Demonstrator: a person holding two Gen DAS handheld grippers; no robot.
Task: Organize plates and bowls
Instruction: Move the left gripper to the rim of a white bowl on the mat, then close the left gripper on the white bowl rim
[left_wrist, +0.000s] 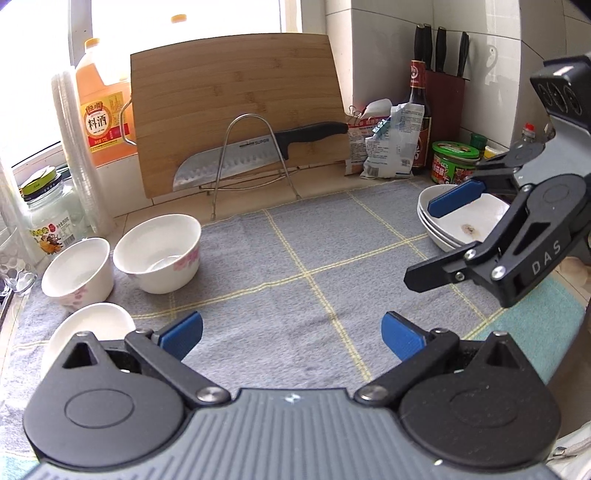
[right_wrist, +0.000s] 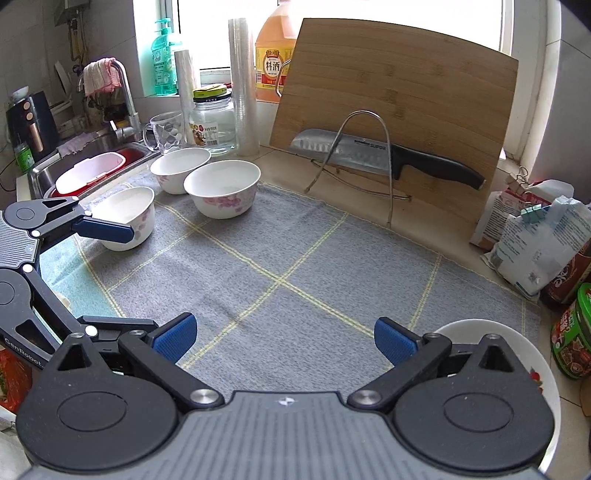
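Note:
Three white floral bowls stand on the grey cloth at the left: one (left_wrist: 159, 253) (right_wrist: 222, 192), one (left_wrist: 78, 271) (right_wrist: 181, 169), and a third (left_wrist: 88, 328) (right_wrist: 127, 218) nearest my left gripper. A stack of white plates (left_wrist: 461, 221) (right_wrist: 532, 362) sits at the right. My left gripper (left_wrist: 291, 334) is open and empty above the cloth; it also shows in the right wrist view (right_wrist: 110, 273). My right gripper (right_wrist: 284, 339) is open and empty beside the plates; in the left wrist view (left_wrist: 436, 240) its upper finger reaches over them.
A bamboo cutting board (left_wrist: 236, 110) and a knife (left_wrist: 258, 155) lean on a wire rack at the back. Bottles, jars and bags (left_wrist: 391, 144) crowd the right corner. A glass jar (right_wrist: 212, 122) and the sink (right_wrist: 88, 173) lie left.

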